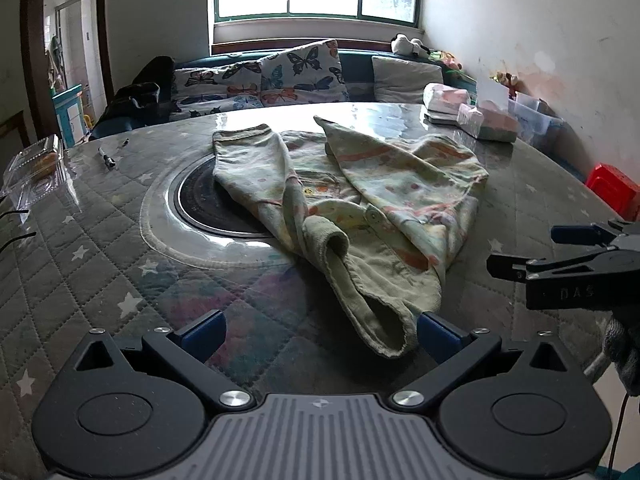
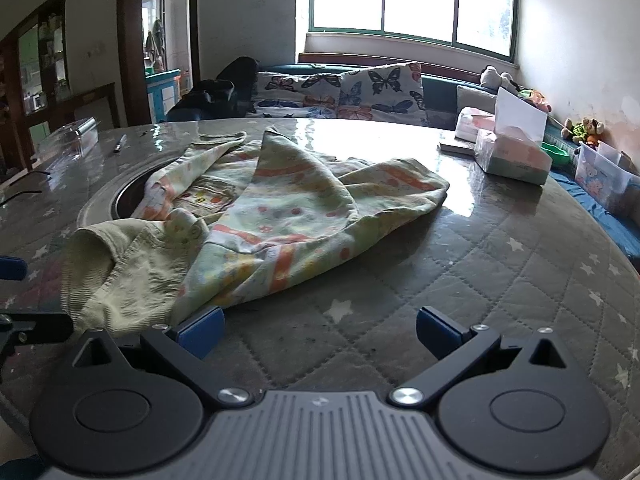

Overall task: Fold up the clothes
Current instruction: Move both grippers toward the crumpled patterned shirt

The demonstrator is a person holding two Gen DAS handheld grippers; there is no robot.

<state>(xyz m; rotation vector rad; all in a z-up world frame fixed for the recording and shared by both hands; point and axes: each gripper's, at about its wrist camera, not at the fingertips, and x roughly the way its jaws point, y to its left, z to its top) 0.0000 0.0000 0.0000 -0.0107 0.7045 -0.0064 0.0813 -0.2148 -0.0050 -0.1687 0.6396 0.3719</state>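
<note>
Pale-green child's jacket [image 1: 352, 200] lies crumpled mid-table [image 1: 100, 248], one sleeve cuff [image 1: 384, 328] nearest. Left gripper [image 1: 320, 334] and right gripper [image 2: 320, 330] hover low, jaws apart, empty — best to pinch the cuff and spread the jacket flat before folding.

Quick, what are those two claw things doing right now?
Left gripper: open, holding nothing.
Right gripper: open, holding nothing.
</note>
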